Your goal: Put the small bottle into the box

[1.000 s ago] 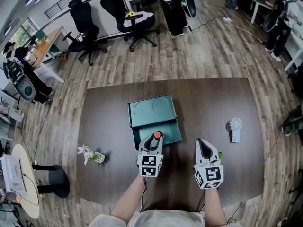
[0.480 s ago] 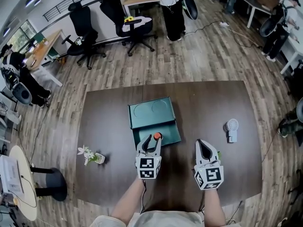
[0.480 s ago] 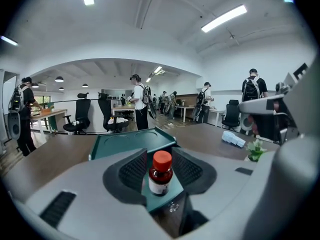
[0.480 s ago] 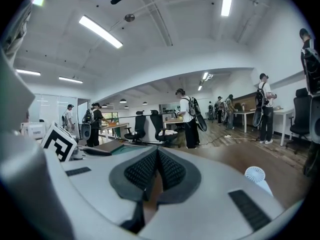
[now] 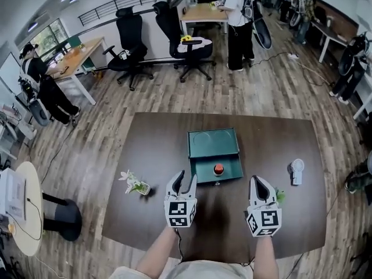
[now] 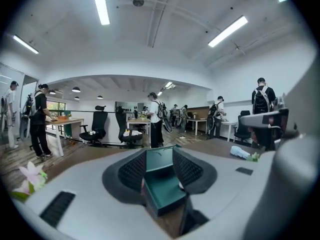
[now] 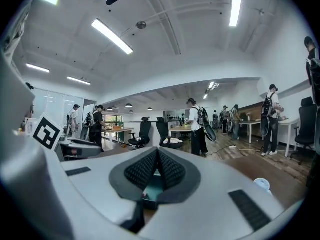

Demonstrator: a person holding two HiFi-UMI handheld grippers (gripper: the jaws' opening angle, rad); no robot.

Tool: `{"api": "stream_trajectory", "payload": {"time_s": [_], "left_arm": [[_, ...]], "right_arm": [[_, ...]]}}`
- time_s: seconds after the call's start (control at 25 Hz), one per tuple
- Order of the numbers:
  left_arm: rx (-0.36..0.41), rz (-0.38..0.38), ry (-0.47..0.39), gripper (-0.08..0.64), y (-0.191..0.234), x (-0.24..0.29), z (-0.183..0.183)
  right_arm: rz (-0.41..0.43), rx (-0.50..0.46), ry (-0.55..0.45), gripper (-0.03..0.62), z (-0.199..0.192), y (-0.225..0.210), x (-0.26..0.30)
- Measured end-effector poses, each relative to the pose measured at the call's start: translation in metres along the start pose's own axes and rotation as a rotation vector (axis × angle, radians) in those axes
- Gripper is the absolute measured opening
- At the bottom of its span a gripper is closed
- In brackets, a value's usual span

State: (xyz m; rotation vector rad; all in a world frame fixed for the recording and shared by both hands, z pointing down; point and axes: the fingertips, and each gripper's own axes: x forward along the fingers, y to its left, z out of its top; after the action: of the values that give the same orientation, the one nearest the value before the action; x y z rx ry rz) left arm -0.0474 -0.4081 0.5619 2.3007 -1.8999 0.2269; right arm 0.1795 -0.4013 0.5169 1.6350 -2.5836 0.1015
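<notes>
**A:** So where's the small bottle [image 5: 218, 169] at?

**B:** The head view's got it. Red cap, sitting inside the open green box [image 5: 212, 142] mid-worktop [image 5: 157, 156]. That's the only view where I can make it out.

**A:** And the tools?

**B:** Left tool [image 5: 186, 178] is wide, its jaws have just been opening and there's nothing in them. Its own view only frames the box through the gap. Right tool [image 5: 258, 182] is pinched narrow and empty. The right gripper view shows the pads meeting.
</notes>
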Motion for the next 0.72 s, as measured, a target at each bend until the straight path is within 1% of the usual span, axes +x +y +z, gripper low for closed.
{"api": "stream_trajectory", "payload": {"time_s": [0.2,0.44,0.64,0.72], "left_arm": [[-0.032,0.08,-0.052,0.166,0.051,-0.05,0.013],[0.013,0.138,-0.114,0.166,0.101,-0.111,0.031],[0.076,0.155,-0.169,0.166,0.116,-0.152,0.05],[0.086,0.156,-0.186,0.166,0.119,-0.163,0.052]], "right_arm": [[-0.001,-0.047,-0.016,0.0,0.015,0.024,-0.008],[-0.018,-0.091,-0.061,0.002,0.039,0.051,-0.019],[-0.065,-0.085,-0.105,0.001,0.056,0.059,-0.041],[-0.083,-0.083,-0.12,0.002,0.061,0.062,-0.048]]}}
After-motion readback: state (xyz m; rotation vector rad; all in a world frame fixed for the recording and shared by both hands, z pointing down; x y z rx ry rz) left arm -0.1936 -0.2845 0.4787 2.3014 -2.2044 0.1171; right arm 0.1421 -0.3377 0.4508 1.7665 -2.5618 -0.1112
